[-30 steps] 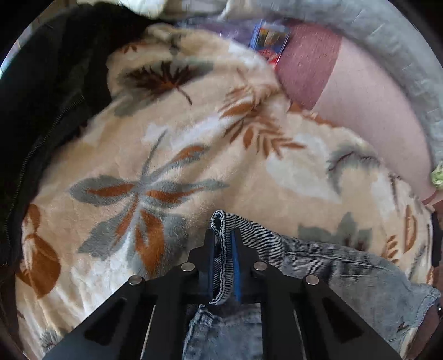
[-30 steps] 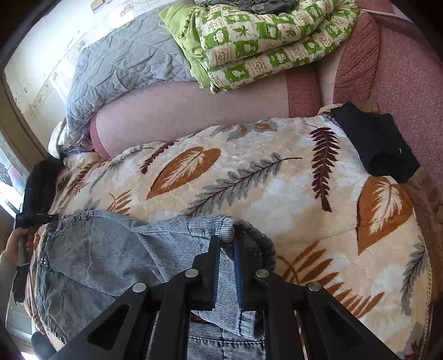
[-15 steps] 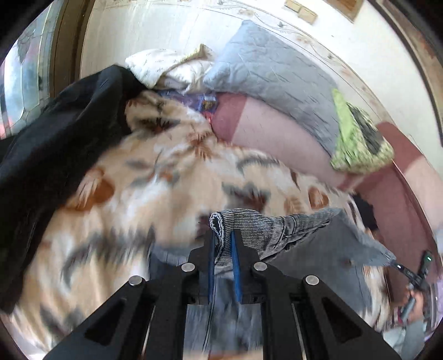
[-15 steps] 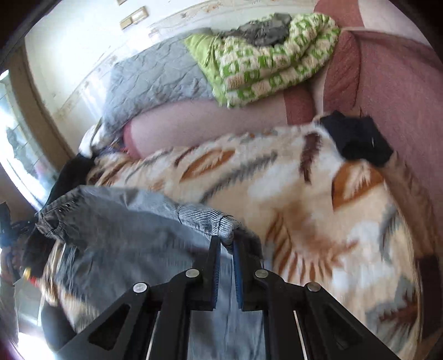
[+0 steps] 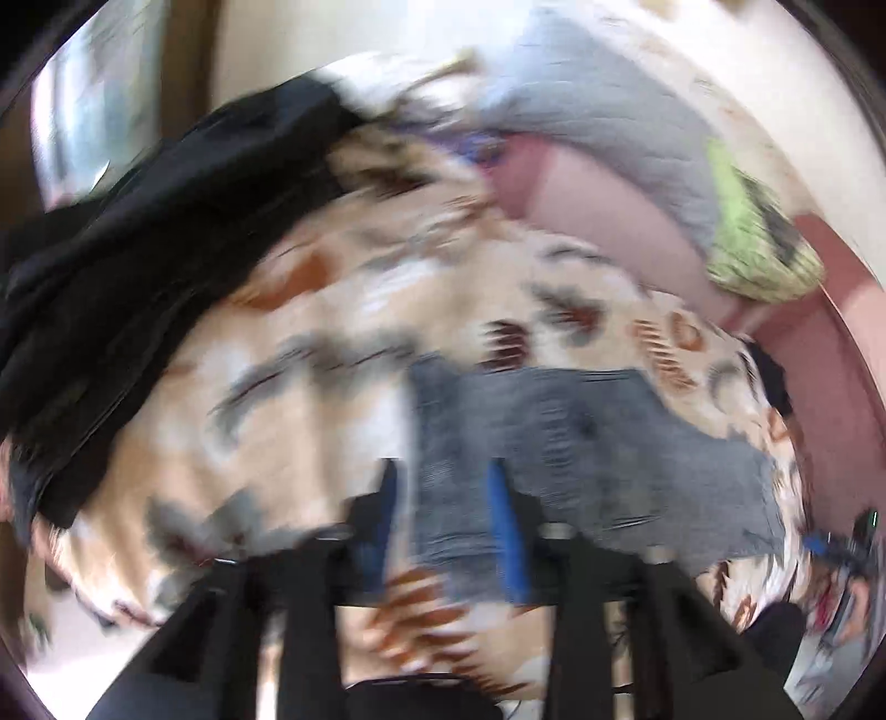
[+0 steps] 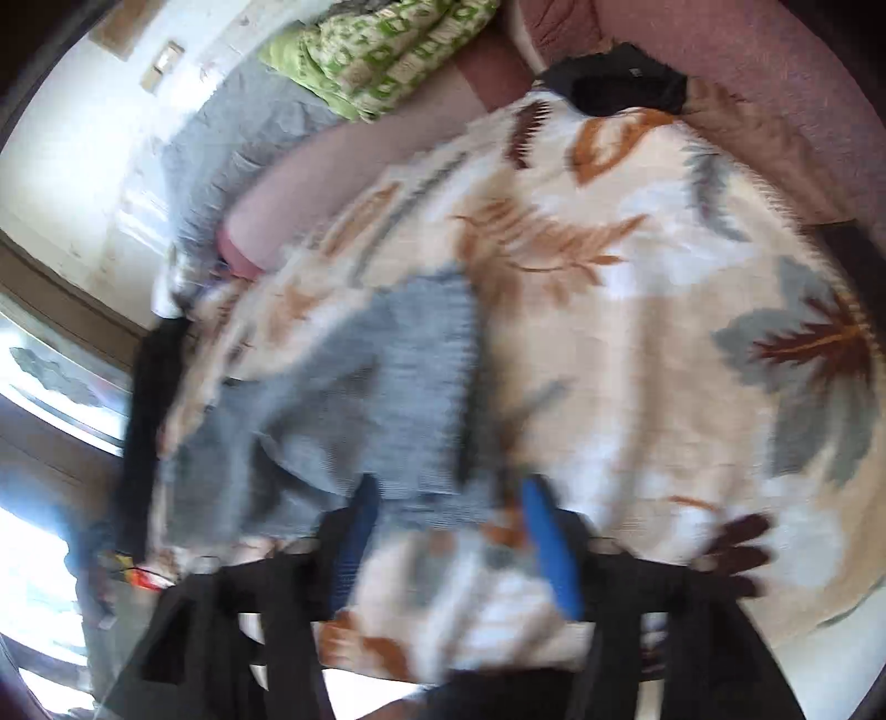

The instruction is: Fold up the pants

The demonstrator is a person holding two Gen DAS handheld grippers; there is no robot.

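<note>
Now, on the left side, the left gripper (image 5: 443, 520) has its fingers (image 5: 504, 531) parting, with a clear gap showing between the blue pads. The pants (image 5: 581, 443) lie just ahead of those tips on the blanket (image 5: 310, 421); their near edge shows in the gap, but neither pad presses on the cloth. The pants are grey-blue denim with a fine ribbed weave, spread in a broad, flat, roughly four-sided shape that runs off to the right. The blanket under them is a soft, fluffy cream fleece printed with rust-brown and grey leaves. A dark, limp jacket (image 5: 138, 266) is heaped along its left edge, and a grey quilted pillow (image 5: 598, 127) leans at the back on the pink sofa (image 5: 603, 221).

Further right, the right gripper (image 6: 451, 526) is also spreading its fingers (image 6: 548, 554), wider than the left pair. In this view the pants (image 6: 387, 404) lie ahead and to the left of the tips, their lower edge reaching into the gap without being pinched. A green and white checked quilt (image 6: 382, 50) sits folded on the sofa back, and a small black cloth (image 6: 614, 83) rests at the blanket's far corner. Both views are blurred, so seams and pockets cannot be made out.
</note>
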